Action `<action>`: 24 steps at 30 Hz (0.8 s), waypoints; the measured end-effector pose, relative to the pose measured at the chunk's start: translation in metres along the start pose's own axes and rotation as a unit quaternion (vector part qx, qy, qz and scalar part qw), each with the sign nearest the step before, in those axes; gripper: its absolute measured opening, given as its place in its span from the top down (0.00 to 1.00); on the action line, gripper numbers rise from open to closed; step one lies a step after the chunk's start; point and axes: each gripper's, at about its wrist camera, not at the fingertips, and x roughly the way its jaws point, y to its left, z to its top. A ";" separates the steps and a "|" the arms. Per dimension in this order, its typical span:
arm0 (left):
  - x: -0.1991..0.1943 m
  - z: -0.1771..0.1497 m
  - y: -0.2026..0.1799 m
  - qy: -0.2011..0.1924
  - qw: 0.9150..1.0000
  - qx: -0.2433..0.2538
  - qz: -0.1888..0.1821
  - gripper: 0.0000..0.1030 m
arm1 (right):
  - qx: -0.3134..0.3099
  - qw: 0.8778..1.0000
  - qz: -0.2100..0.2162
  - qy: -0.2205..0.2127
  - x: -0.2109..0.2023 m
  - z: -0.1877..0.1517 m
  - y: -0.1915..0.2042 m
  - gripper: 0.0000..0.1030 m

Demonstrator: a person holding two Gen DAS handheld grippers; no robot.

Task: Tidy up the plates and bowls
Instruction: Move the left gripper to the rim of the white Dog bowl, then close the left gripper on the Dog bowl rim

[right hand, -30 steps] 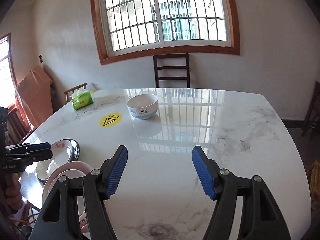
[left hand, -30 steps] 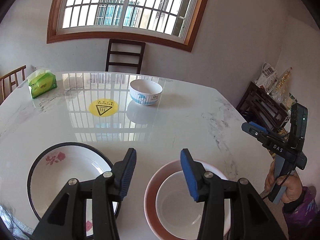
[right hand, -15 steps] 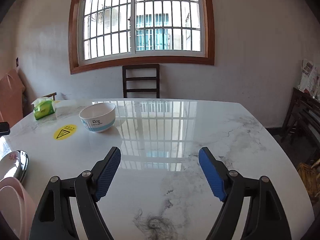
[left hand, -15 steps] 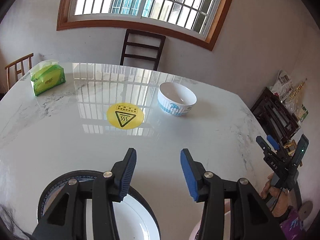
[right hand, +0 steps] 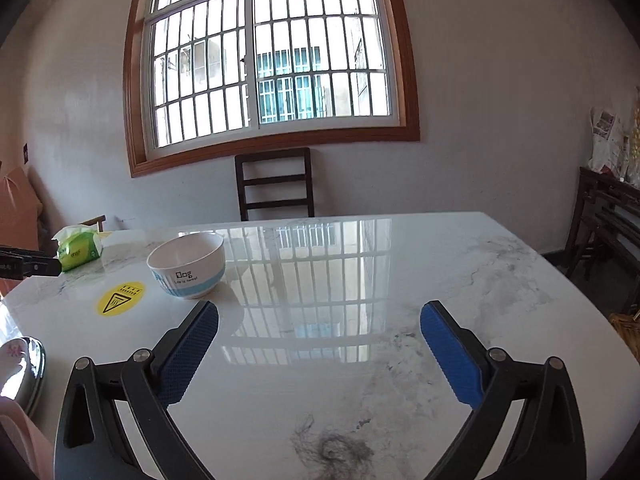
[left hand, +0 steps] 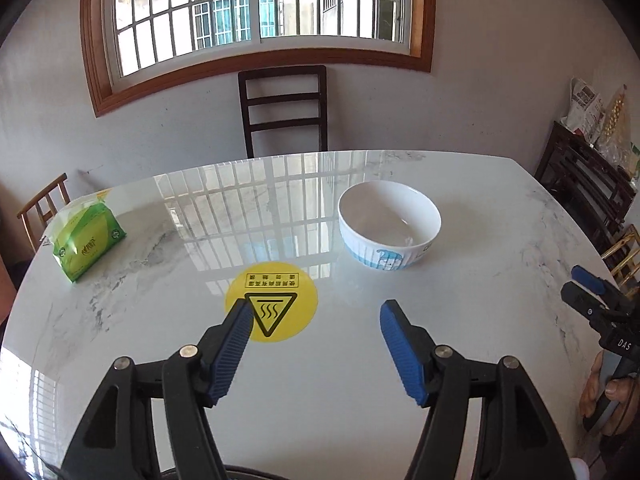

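Note:
A white bowl with a blue pattern stands upright on the marble table, ahead and to the right of my left gripper, which is open and empty. The bowl also shows in the right wrist view, ahead and to the left of my right gripper, which is open and empty above the table. A black-rimmed white plate with a red flower and a pink plate lie at the left edge of the right wrist view.
A yellow round hot-surface sticker lies on the table by the left fingertip. A green tissue pack lies at the far left. A dark wooden chair stands behind the table. A dark shelf stands at the right.
My left gripper has moved forward over the table, so the two plates have dropped out of its view. Both grippers have opened wider. The right gripper has turned to the right.

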 end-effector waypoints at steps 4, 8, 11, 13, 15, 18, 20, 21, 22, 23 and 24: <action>0.037 0.021 0.010 0.022 0.998 -0.035 -0.048 0.34 | 0.101 0.976 0.136 0.133 0.055 0.024 -0.002 0.10; 0.069 0.042 0.016 0.036 0.994 -0.059 -0.089 0.34 | 0.087 0.970 0.150 0.172 0.095 0.050 0.016 0.29; 0.087 0.056 0.015 0.047 0.991 -0.069 -0.102 0.35 | 0.089 0.963 0.153 0.202 0.127 0.065 0.023 0.29; 0.096 0.063 0.011 0.050 0.992 -0.063 -0.097 0.34 | 0.104 0.958 0.164 0.209 0.143 0.073 0.025 0.29; 0.105 0.071 0.008 0.051 0.993 -0.060 -0.091 0.35 | 0.092 0.960 0.150 0.216 0.154 0.080 0.031 0.29; 0.119 0.077 0.001 0.062 0.994 -0.050 -0.081 0.35 | 0.088 0.960 0.131 0.233 0.171 0.086 0.038 0.29; 0.127 0.077 -0.003 0.067 0.995 -0.041 -0.068 0.35 | 0.091 0.959 0.123 0.240 0.181 0.087 0.040 0.29; 0.131 0.077 -0.005 0.068 0.995 -0.036 -0.057 0.35 | 0.088 0.958 0.120 0.244 0.186 0.087 0.042 0.29; 0.135 0.076 -0.006 0.071 0.995 -0.034 -0.053 0.35 | 0.087 0.958 0.117 0.249 0.190 0.087 0.043 0.29; 0.140 0.076 -0.006 0.075 0.995 -0.031 -0.052 0.35 | 0.088 0.957 0.113 0.252 0.194 0.087 0.044 0.32; 0.144 0.075 -0.007 0.078 0.995 -0.030 -0.050 0.35 | 0.087 0.956 0.109 0.257 0.197 0.086 0.045 0.39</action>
